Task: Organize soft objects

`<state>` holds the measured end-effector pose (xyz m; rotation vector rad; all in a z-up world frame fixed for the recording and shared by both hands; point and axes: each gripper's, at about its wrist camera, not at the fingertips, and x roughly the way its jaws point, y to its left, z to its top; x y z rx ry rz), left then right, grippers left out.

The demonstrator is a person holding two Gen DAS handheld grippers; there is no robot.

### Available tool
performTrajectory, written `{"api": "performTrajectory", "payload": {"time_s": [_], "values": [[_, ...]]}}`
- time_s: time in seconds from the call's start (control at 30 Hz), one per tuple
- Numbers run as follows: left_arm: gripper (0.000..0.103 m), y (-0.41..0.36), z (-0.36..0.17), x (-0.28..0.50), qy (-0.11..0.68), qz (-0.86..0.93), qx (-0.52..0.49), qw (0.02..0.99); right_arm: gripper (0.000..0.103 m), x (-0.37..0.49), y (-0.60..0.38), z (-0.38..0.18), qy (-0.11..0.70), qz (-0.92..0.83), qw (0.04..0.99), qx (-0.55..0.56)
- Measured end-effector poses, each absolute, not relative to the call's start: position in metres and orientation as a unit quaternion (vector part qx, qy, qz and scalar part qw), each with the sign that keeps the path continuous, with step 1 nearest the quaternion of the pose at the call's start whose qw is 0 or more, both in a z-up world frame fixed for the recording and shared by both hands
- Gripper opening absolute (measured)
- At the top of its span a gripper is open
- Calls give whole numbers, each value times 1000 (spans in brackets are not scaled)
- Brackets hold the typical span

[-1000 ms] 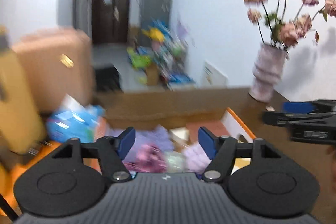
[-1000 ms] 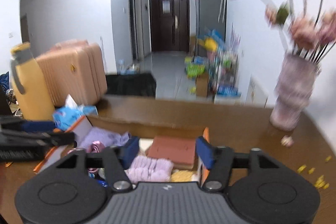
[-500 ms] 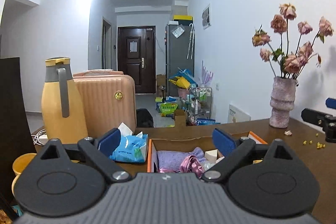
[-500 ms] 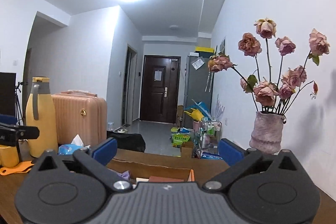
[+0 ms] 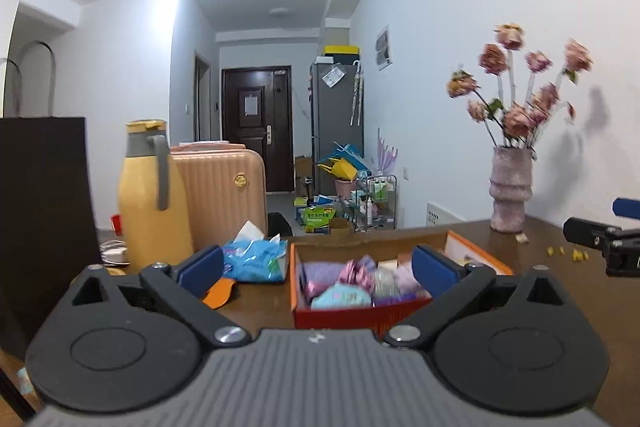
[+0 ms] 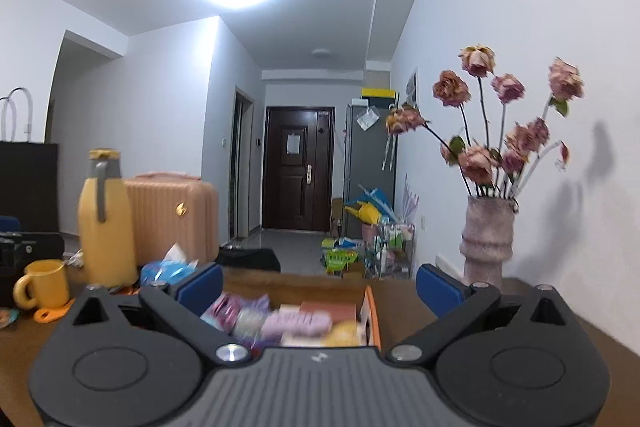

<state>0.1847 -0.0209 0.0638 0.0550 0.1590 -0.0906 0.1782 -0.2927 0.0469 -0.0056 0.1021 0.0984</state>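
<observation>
Left tool [image 5: 318,269] has its jaws spread wide with nothing between them; they have just been opening. Right tool [image 6: 318,285] is the same, wide and empty, though its spreading finished a moment sooner. Both hover over the brown tabletop [image 5: 560,291] just short of the orange box [image 5: 360,313]. The soft objects [image 5: 352,285] sit piled inside that box: purple cloth, a pink shiny piece, a pale blue round item, blurred in the right view. Left of the box lies a blue tissue pack [image 5: 256,261], with an orange flat piece just beside it. Further left stand a yellow mug [image 6: 44,283] and a yellow flask [image 5: 154,195]. A vase [image 5: 510,191] of dried roses stands at the far right edge by the wall. Behind the tabletop is a peach suitcase [image 5: 224,195], then a hallway with a dark door [image 5: 256,127].
</observation>
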Motion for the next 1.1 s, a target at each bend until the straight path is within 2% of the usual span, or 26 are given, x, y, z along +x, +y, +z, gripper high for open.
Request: {"api": "performTrajectory", "payload": {"time_s": [0.27, 0.43, 1.1], "values": [[103, 7, 30, 69, 60, -21, 23, 998, 103, 51, -282, 7, 60, 56, 996, 42], [103, 18, 19, 26, 83, -26, 20, 996, 103, -3, -268, -7, 63, 78, 995, -17], [103, 5, 21, 22, 79, -42, 16, 996, 103, -6, -260, -1, 56, 82, 994, 42]]}}
